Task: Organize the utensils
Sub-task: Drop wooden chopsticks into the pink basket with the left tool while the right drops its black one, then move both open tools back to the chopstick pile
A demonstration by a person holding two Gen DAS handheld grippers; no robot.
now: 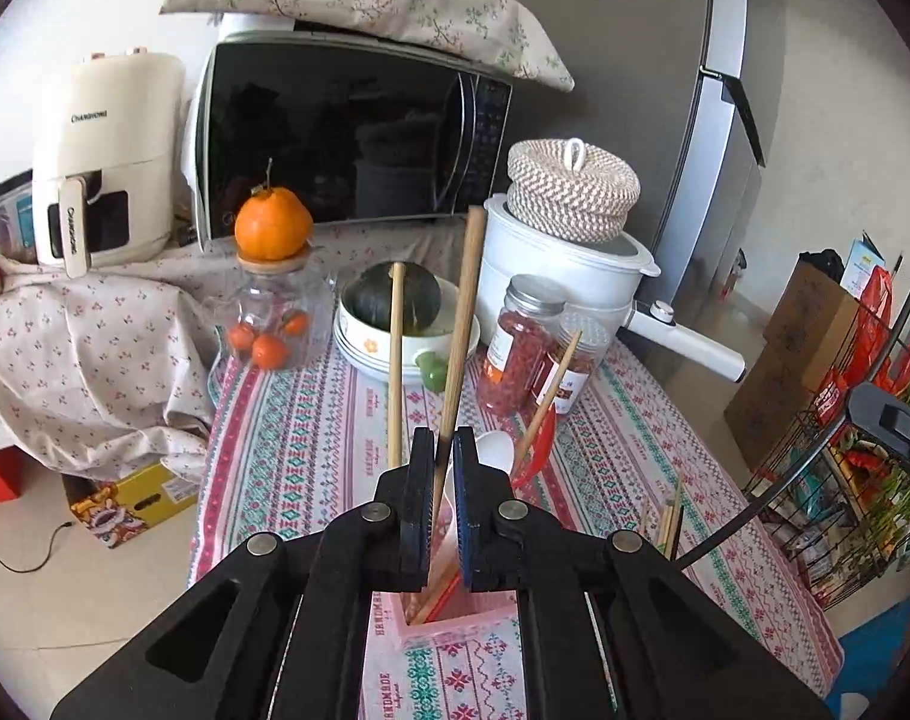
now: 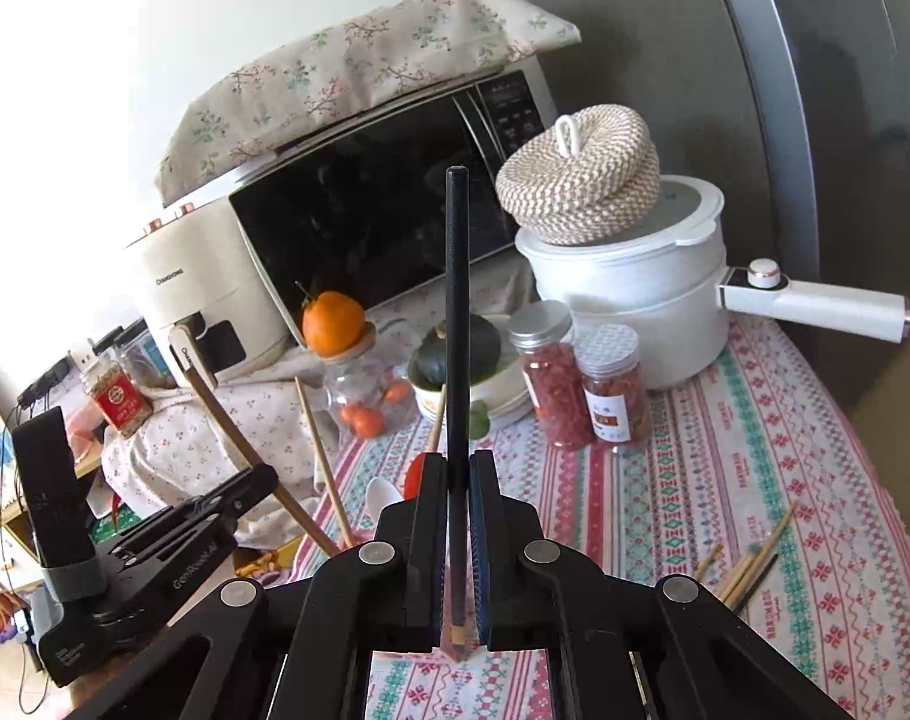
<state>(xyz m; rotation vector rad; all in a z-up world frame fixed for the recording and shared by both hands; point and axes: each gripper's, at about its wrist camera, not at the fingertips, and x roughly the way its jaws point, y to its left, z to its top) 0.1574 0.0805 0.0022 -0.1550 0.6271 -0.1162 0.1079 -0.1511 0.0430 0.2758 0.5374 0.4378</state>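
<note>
The table wears a patterned cloth — on it stand a glass jar, a bowl, two spice jars, a white pot, a pink holder — and loose chopsticks lie near the edge.

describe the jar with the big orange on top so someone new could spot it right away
Start at the black-fronted microwave at the back of the table. Just in front of its lower left corner stands a clear glass jar with a wooden lid. Unlike the two metal-capped jars of red dried bits further right, it holds small oranges and carries a large orange on its lid.
</note>
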